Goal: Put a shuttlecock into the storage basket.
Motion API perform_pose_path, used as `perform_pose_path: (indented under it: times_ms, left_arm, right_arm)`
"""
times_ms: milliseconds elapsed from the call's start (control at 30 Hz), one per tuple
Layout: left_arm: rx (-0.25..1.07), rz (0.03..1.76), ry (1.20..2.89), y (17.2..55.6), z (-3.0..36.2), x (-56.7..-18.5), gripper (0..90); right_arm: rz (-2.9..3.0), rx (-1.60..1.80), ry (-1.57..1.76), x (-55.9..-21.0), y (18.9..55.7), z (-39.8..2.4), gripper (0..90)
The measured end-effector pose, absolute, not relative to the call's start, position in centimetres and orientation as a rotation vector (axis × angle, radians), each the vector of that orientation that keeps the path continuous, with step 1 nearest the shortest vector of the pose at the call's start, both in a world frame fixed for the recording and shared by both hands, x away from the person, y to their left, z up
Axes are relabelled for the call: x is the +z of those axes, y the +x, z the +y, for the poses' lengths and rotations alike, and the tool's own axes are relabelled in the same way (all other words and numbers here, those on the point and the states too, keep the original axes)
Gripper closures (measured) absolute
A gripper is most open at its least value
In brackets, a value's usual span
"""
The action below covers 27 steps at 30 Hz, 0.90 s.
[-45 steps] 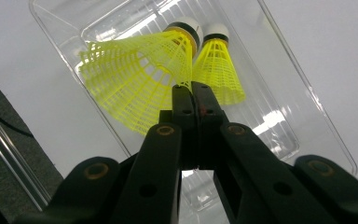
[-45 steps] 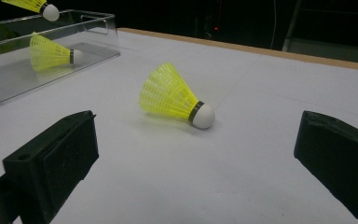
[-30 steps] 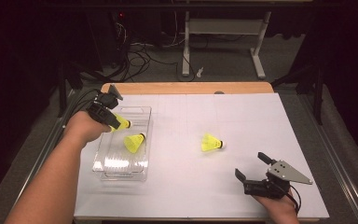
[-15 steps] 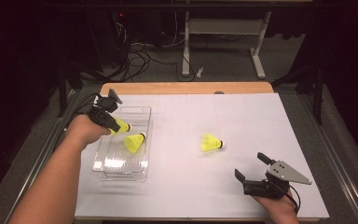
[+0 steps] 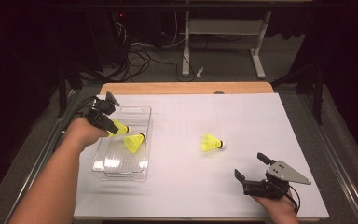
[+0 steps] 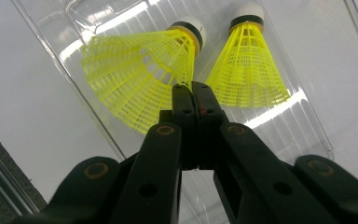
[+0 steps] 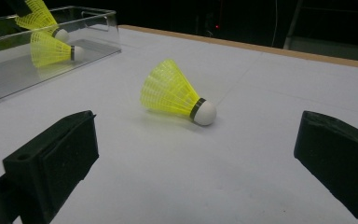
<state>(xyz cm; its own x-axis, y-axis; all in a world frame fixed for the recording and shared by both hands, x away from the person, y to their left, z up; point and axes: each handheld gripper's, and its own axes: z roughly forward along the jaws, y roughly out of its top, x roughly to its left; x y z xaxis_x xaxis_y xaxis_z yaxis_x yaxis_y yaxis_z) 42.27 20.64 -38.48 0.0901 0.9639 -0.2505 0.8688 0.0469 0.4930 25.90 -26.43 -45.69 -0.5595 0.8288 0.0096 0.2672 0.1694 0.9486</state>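
Three featherlight yellow mesh plastic shuttlecocks: left tool [image 6: 190,93] pinches one's [image 6: 135,74] crushable skirt rim over clear plastic tray [image 5: 103,164]; right tool [image 7: 196,154] gapes empty.

High view: fixed overhead, facing forward and down over the whole table [image 5: 242,196]. Left gripper view: very close, looking down into the clear tray [image 6: 307,130] near the table's left edge. Right gripper view: low over the tabletop near the front right corner, facing that tray [image 7: 9,79]; all three views share the tray.
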Motion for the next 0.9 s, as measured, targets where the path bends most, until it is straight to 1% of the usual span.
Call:
perform_pose_path:
  times_ms: [467, 900]
  left_arm:
    - [0.209, 1.837, 1.841, 42.0, 21.3, -40.7, 89.2]
    - [0.203, 1.863, 1.844, 41.6, 21.6, -41.6, 87.0]
  right_arm:
    - [1.931, 1.392, 1.028, -45.7, 25.9, -26.3, 0.2]
    - [1.934, 1.391, 1.025, -45.7, 25.8, -26.3, 0.2]
